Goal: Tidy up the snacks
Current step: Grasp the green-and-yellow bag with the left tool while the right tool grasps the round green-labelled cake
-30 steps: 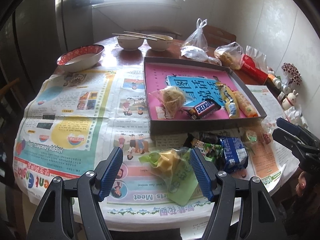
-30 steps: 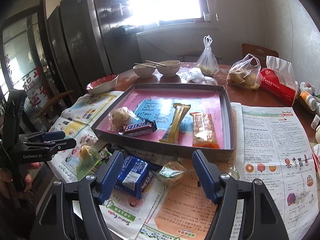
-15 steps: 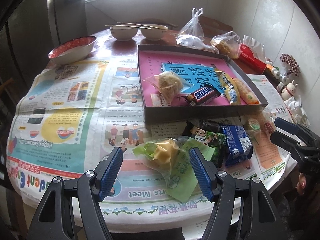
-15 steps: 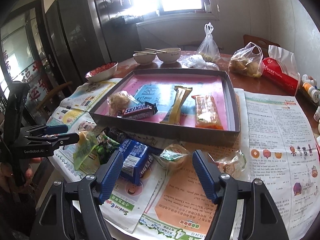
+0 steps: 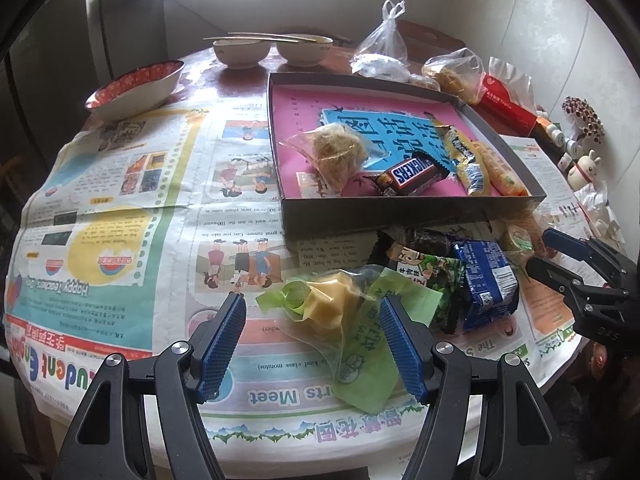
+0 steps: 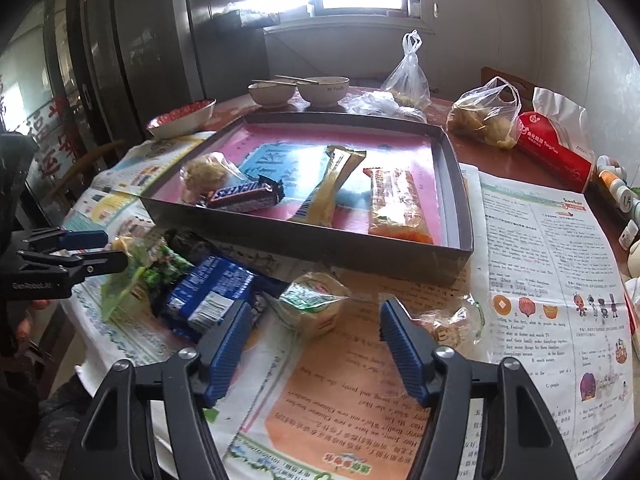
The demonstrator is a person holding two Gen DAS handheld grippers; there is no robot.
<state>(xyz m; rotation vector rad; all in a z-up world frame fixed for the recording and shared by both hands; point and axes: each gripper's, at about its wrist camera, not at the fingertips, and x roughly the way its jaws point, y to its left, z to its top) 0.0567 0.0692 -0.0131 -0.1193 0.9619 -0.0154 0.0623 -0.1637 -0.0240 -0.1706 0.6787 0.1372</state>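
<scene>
- Step in hand: both tongs lined up on loose snacks in front of the tray (image 5: 412, 216); nothing lifted yet.
- Left gripper (image 5: 312, 340), bottom centre of its view: released, jaws either side of a crinkly green-and-clear packet (image 5: 332, 308) with a yellow lump inside; pads clear of it.
- Right gripper (image 6: 316, 344), bottom centre of its view: not gripping; jaws have just been closing, straddling a small round cake (image 6: 316, 304) in a glossy wrapper, pads not on it.
- Tray: shallow grey box, pink lining, mid-frame; already holds a Snickers bar (image 5: 412, 174), a clear-bagged puffy ball and two long bars.
- Still loose on the newspaper (image 5: 120, 184): blue biscuit pack (image 5: 484, 280), a green pouch, a dark wrapper.
- Next, likely: close gently on each; the film is slippery and crushable, so grip the body, then lift over the tray wall.
</scene>
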